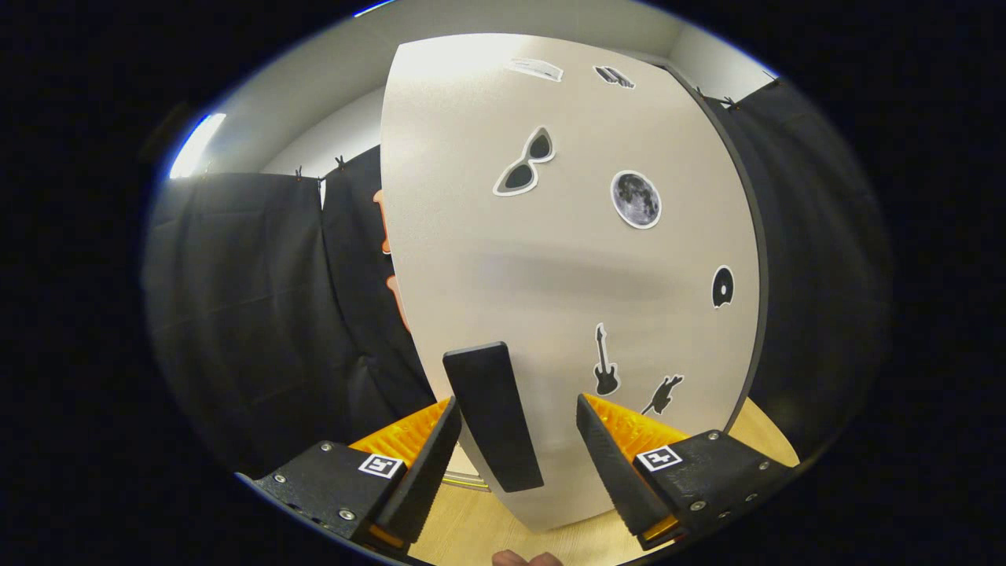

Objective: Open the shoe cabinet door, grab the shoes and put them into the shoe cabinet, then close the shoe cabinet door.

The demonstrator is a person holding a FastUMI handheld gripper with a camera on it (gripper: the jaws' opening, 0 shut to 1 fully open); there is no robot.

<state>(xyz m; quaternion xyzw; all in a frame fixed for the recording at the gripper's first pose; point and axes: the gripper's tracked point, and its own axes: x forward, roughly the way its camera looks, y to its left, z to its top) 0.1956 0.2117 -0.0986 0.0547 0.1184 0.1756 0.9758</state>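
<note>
Facing the shoe cabinet door (pixel 566 259) at close range, the gripper (pixel 519 417) has its two fingers spread apart, one to each side of the door's dark handle (pixel 493 417). Handle is a flat, elongated bar, standing roughly upright with a slight tilt, mounted low on the pale door panel. It lies between the fingers, nearer the left finger (pixel 428 464); whether that finger touches it cannot be told. A clear gap of door surface separates the handle from the right finger (pixel 609 456). Jaws released, not pressing on anything.

Door panel is light grey-white, dotted with stickers: a pair of sunglasses (pixel 525 162) and a moon (pixel 636 199) above the handle, a small disc (pixel 722 286) toward the door's right edge, a guitar (pixel 604 362) and a second, slanted guitar (pixel 662 394) just beyond the right finger. Two more stickers sit near the top, too blurred to identify.

Door's lower edge hangs just above a light wooden floor (pixel 471 519). Black cloth wall (pixel 251 314) runs behind on both sides. A bit of a person's hand (pixel 525 559) shows below the fingers.
</note>
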